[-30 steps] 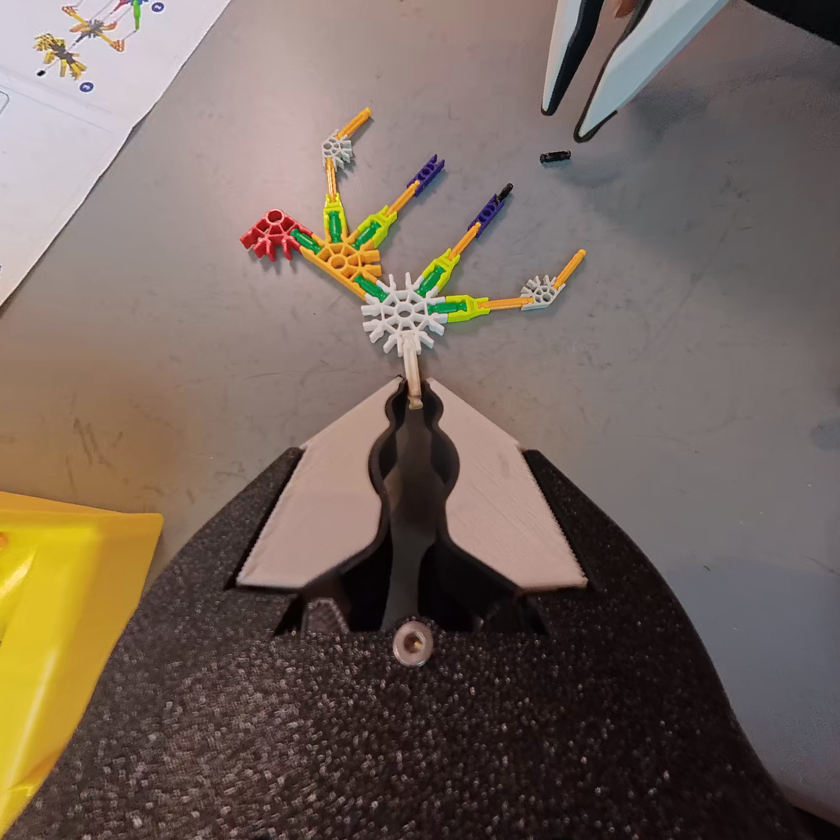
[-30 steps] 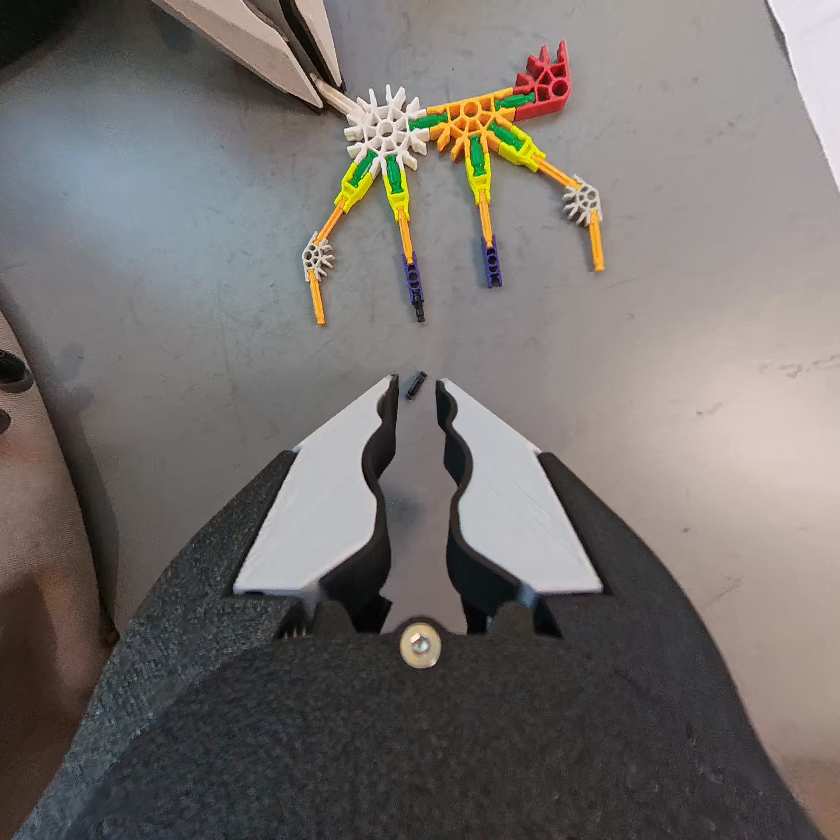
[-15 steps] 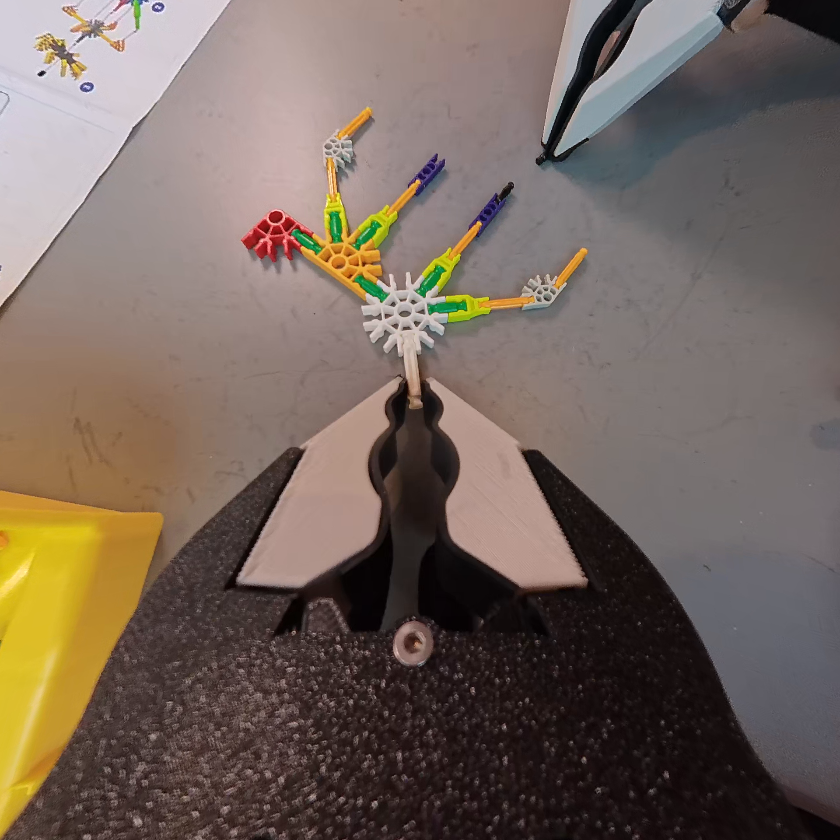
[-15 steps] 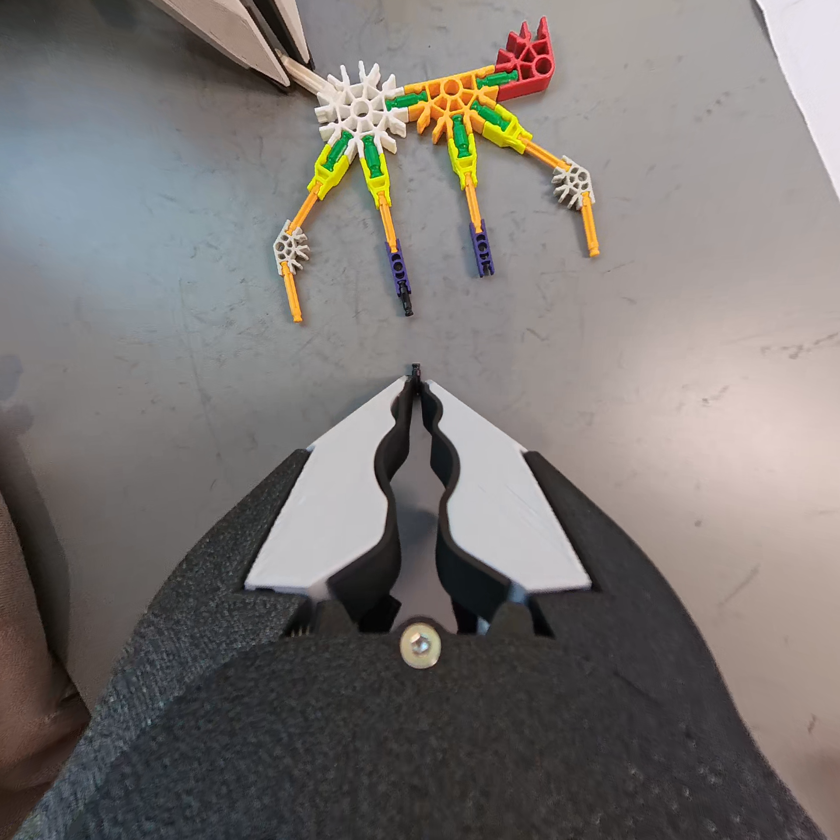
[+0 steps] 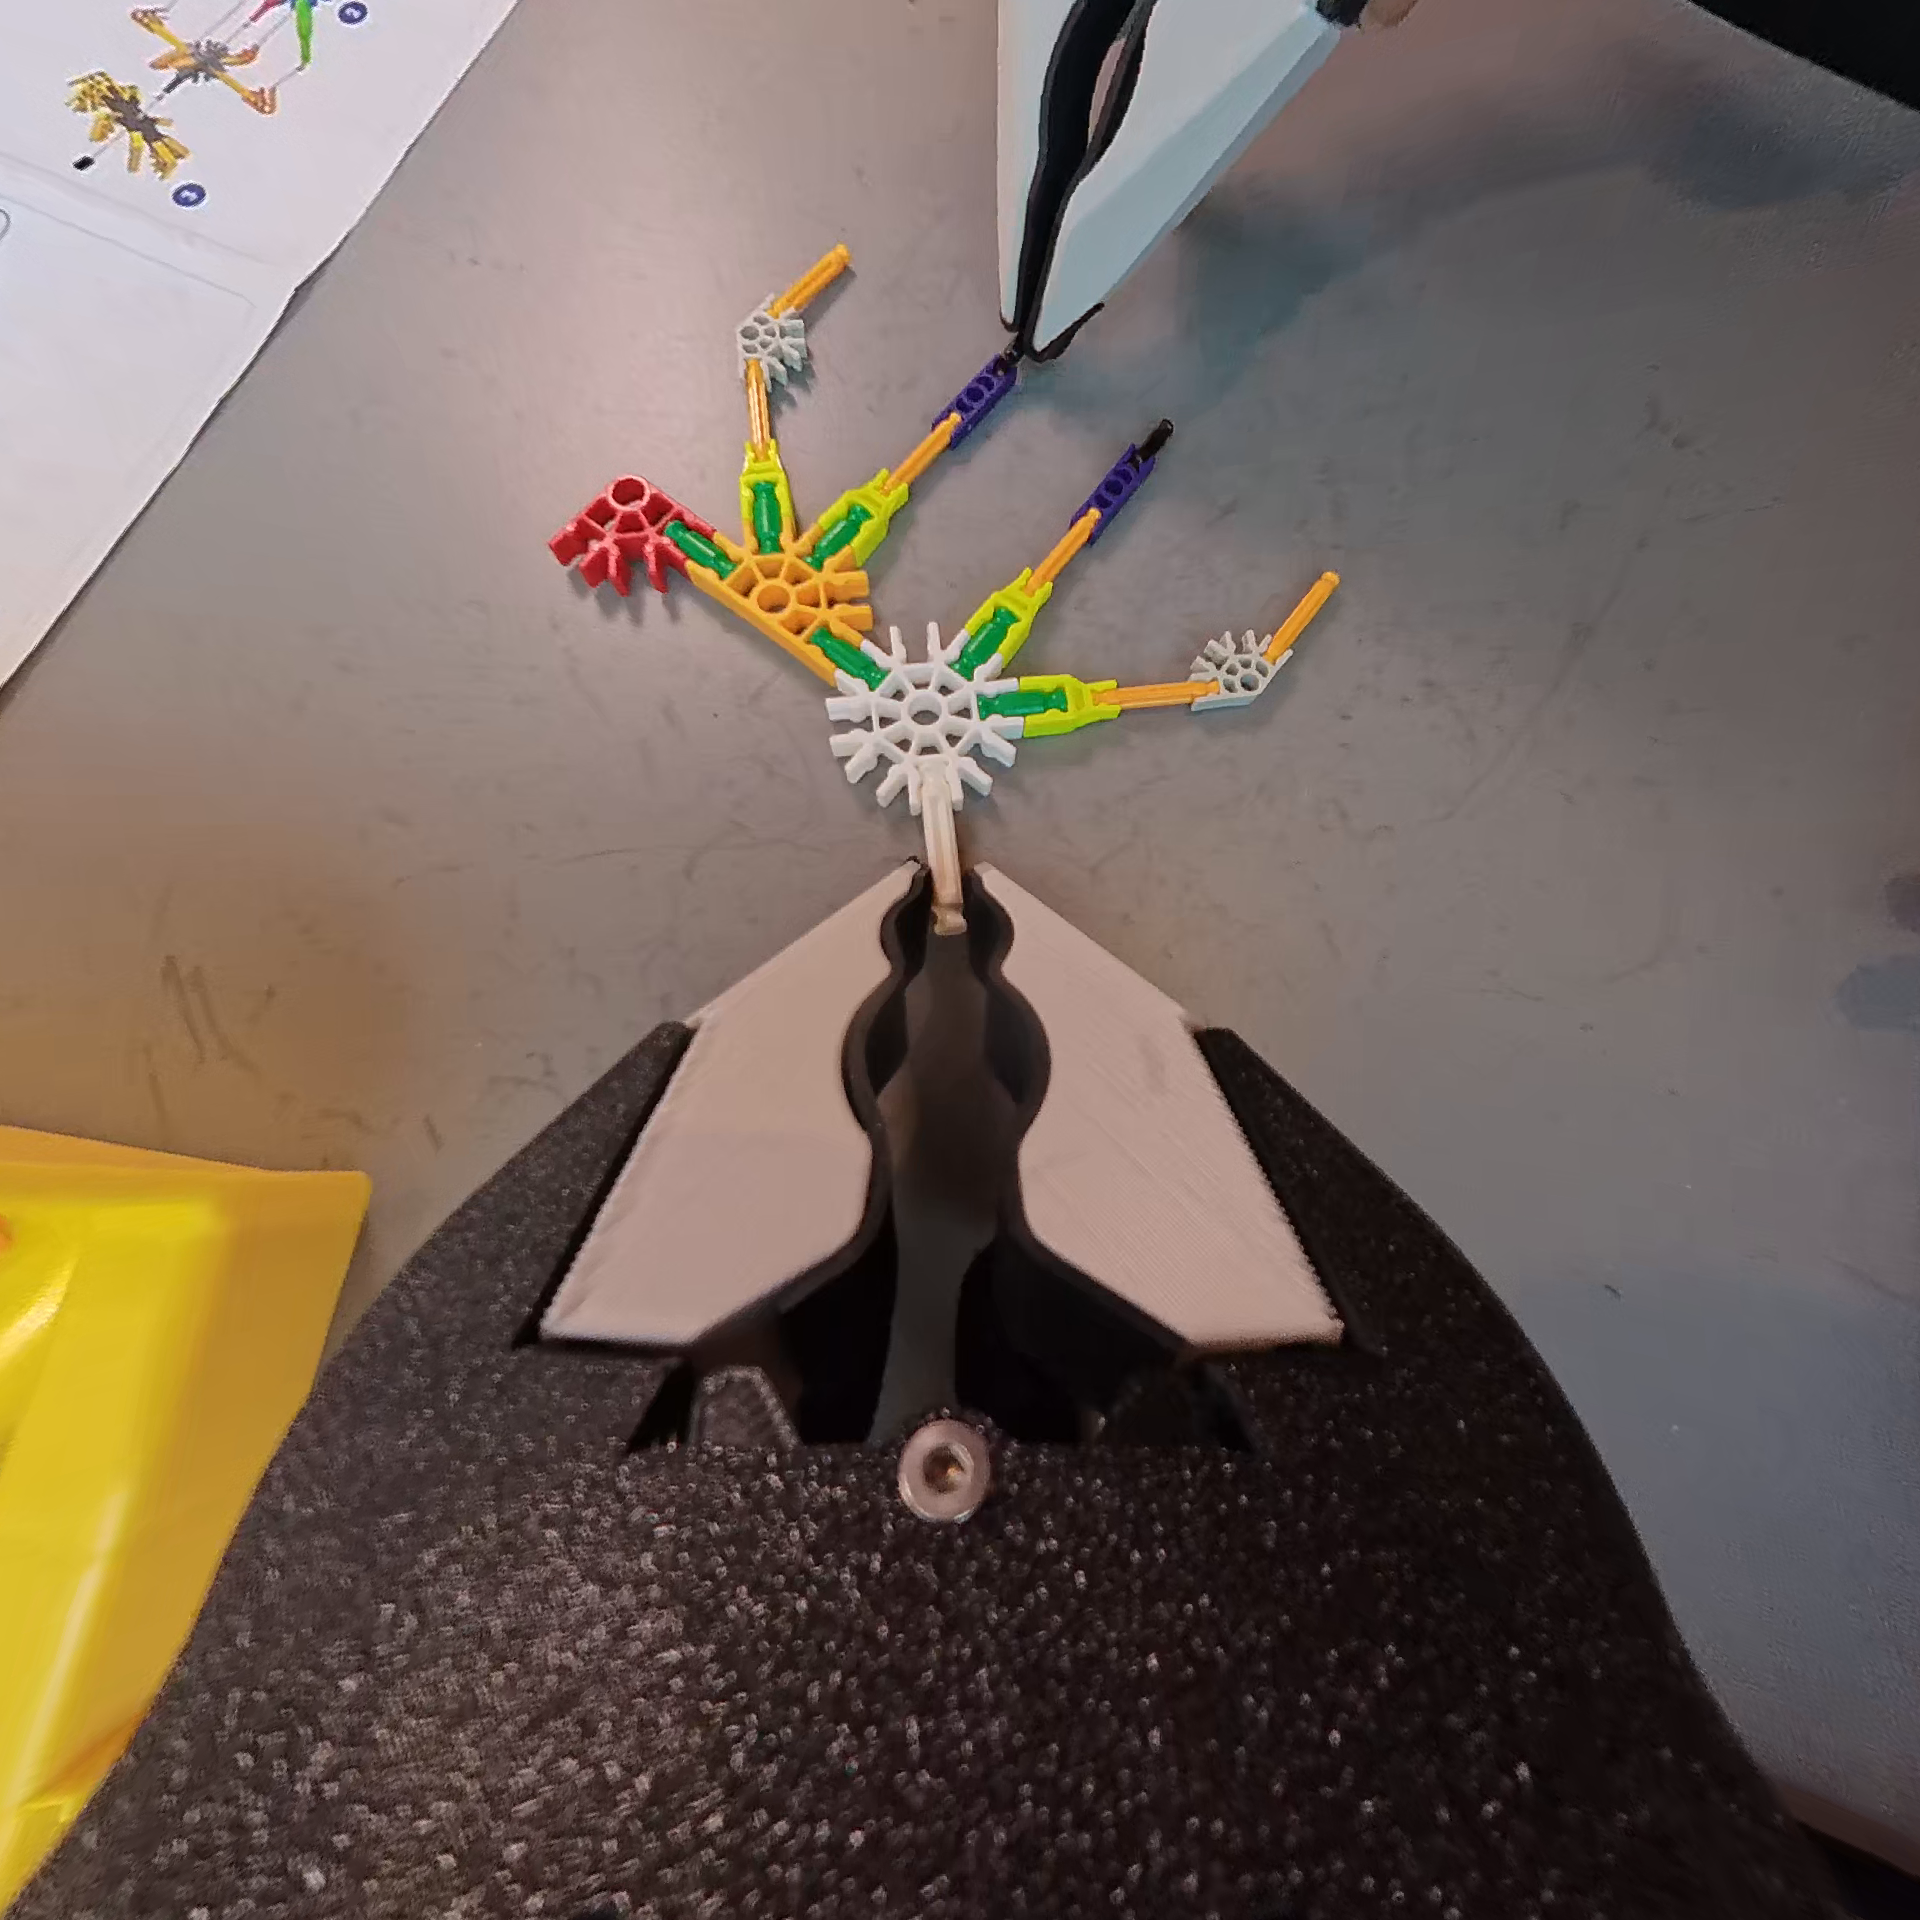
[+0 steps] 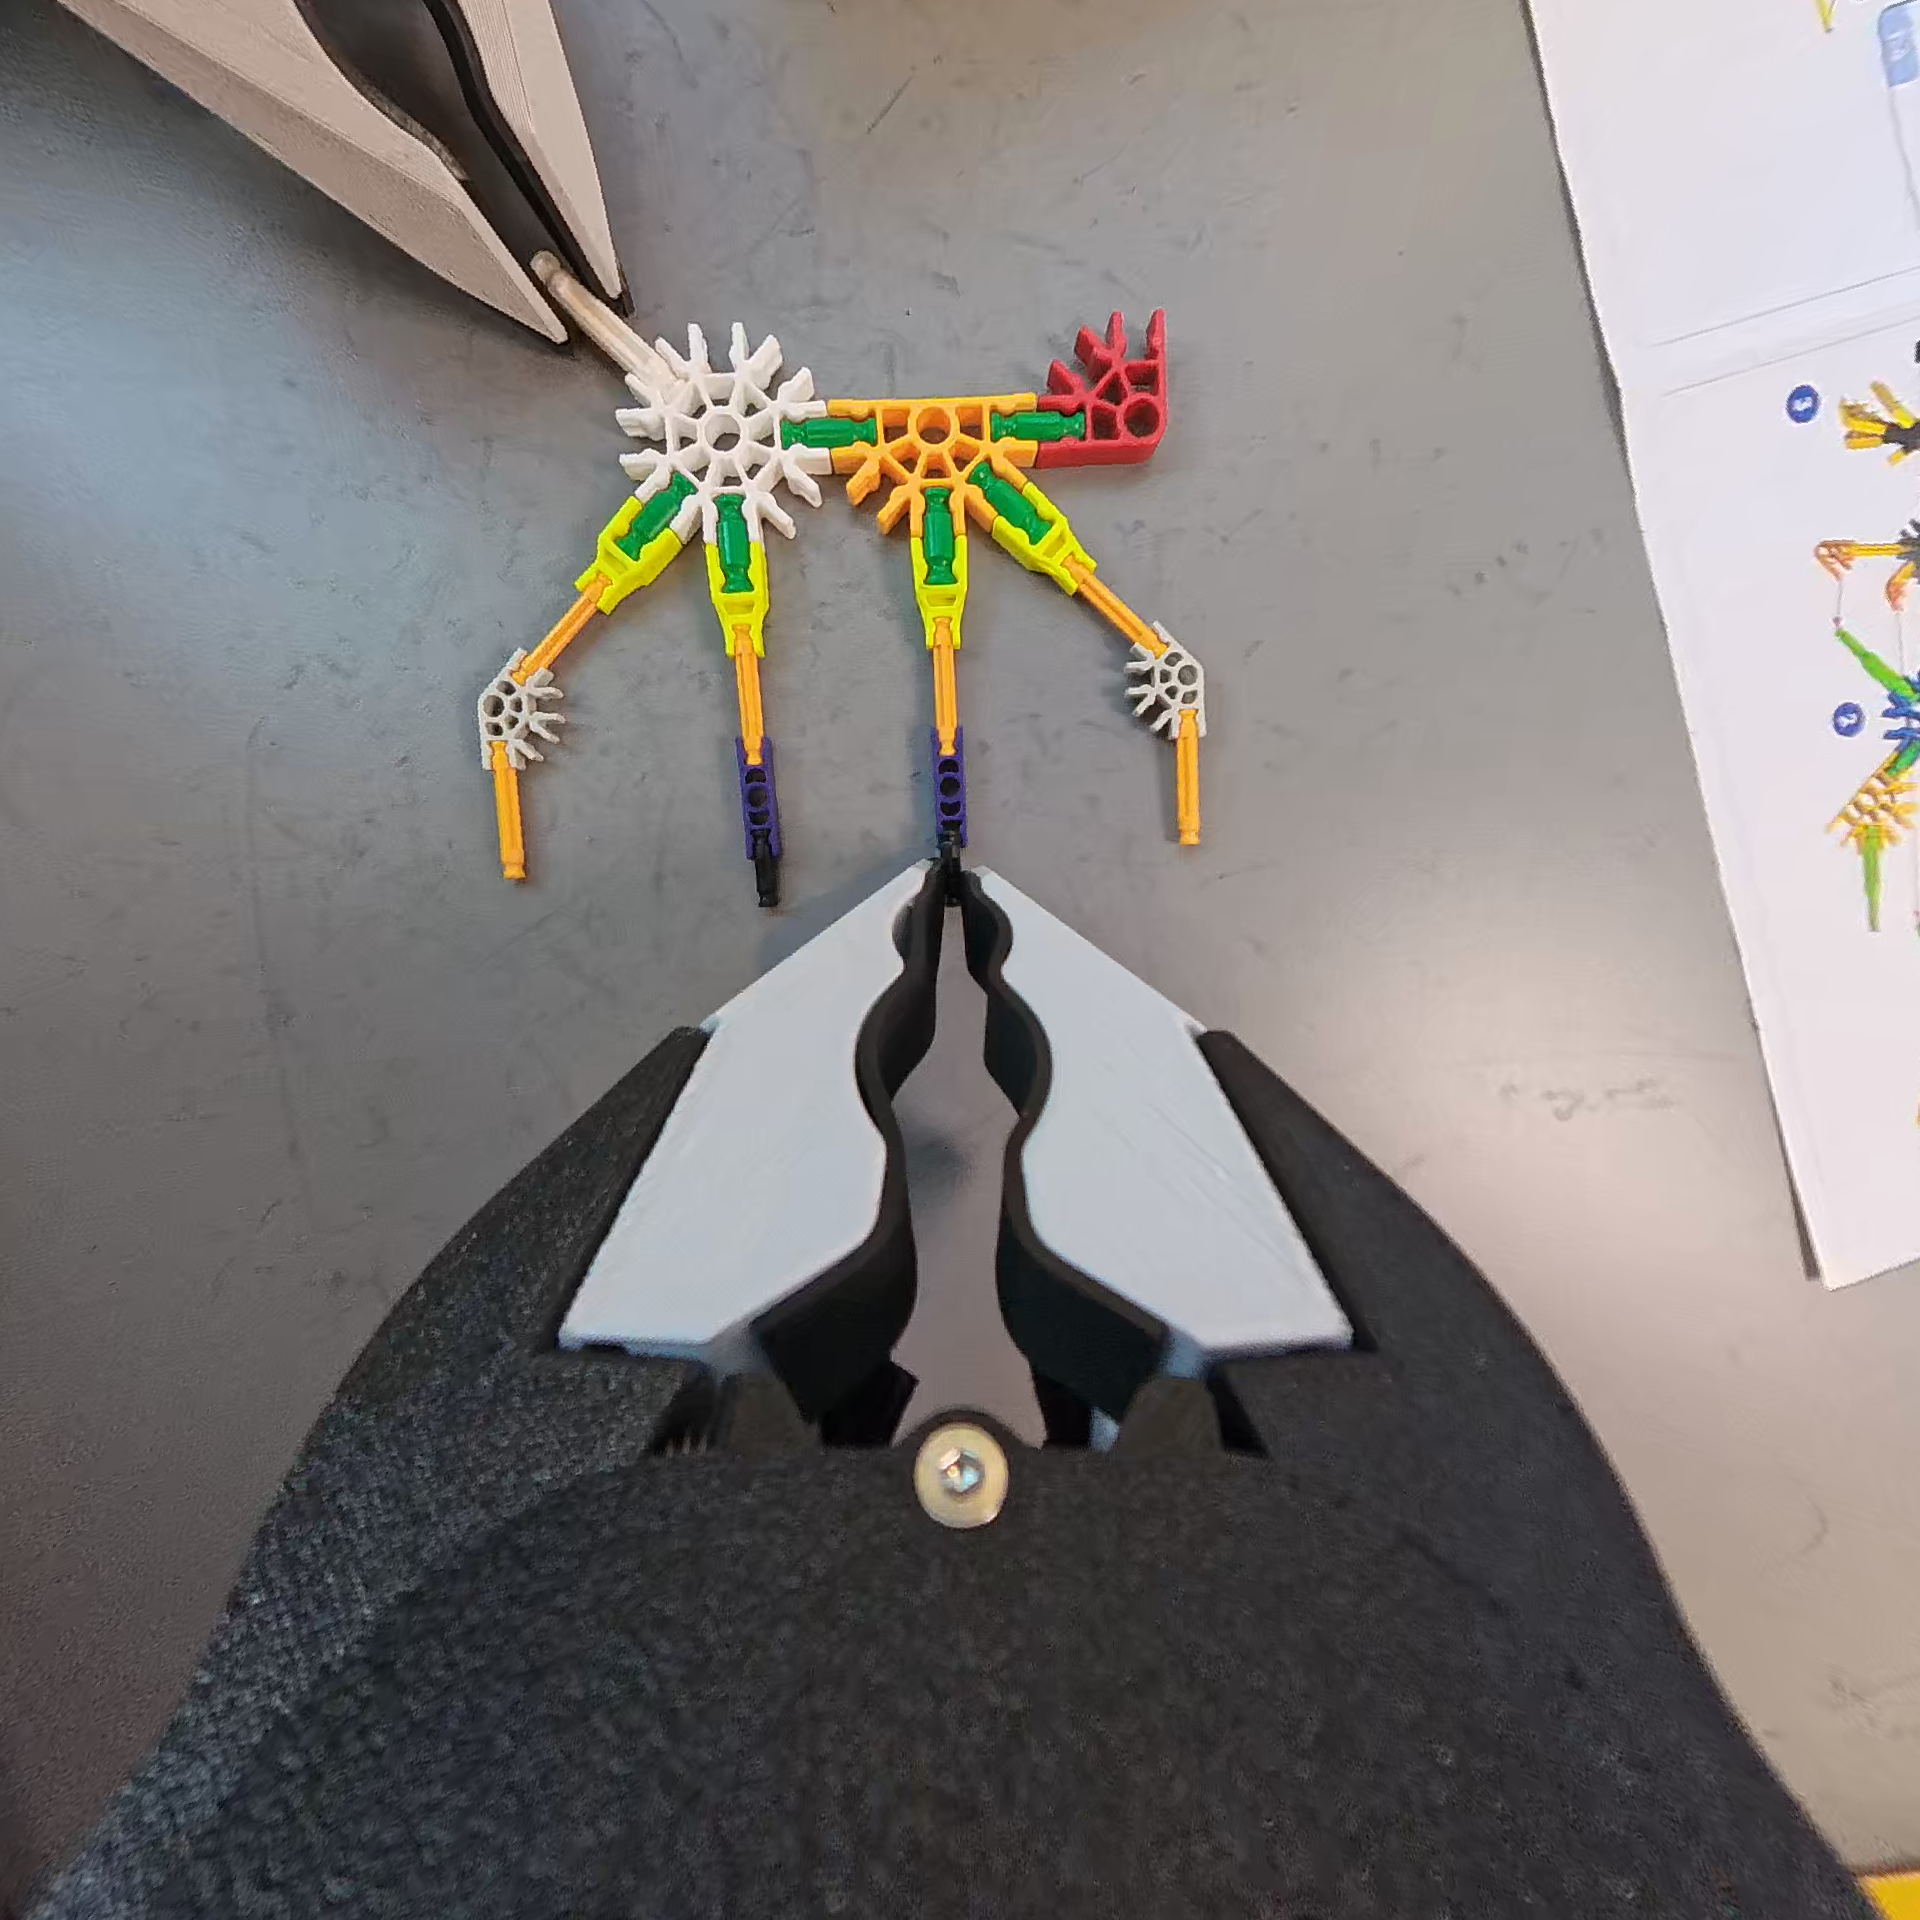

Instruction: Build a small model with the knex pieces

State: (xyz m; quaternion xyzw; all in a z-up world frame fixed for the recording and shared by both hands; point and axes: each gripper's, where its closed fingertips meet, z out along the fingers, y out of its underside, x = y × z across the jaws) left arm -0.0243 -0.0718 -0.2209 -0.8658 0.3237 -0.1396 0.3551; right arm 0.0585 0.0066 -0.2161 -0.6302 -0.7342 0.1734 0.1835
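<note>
Since half a second ago, your right tongs [image 6: 948,883] have been carrying the tiny black plastic pin [image 6: 948,860] across the grey table [image 5: 1558,831], and it is now arriving at the end of a leg of the flat toy figure, while your left tongs [image 5: 945,883] are staying where they were.

Going from the left in the left wrist view:

- The yellow plastic box [image 5: 125,1403] is lying at the edge.
- The white printed instruction sheet [image 5: 156,239] is lying at the far corner, well apart from the figure.
- Your left tongs are clenching the short cream plastic rod [image 5: 943,842]. That rod is plugging into the white snowflake-shaped connector [image 5: 923,717], so they are pinning the figure flat on the table.
- The orange half-wheel connector [image 5: 790,597] and the red corner connector [image 5: 618,530] are branching off to the left of the white one.
- Your right tongs are gripping the black pin at their very tips. The pin is pointing in line with the purple slotted connector [image 6: 949,784] and touching its free end. I cannot tell whether it is already entering the socket.
- The neighbouring purple connector [image 6: 758,795] is already carrying a matching black pin [image 6: 767,883].
</note>
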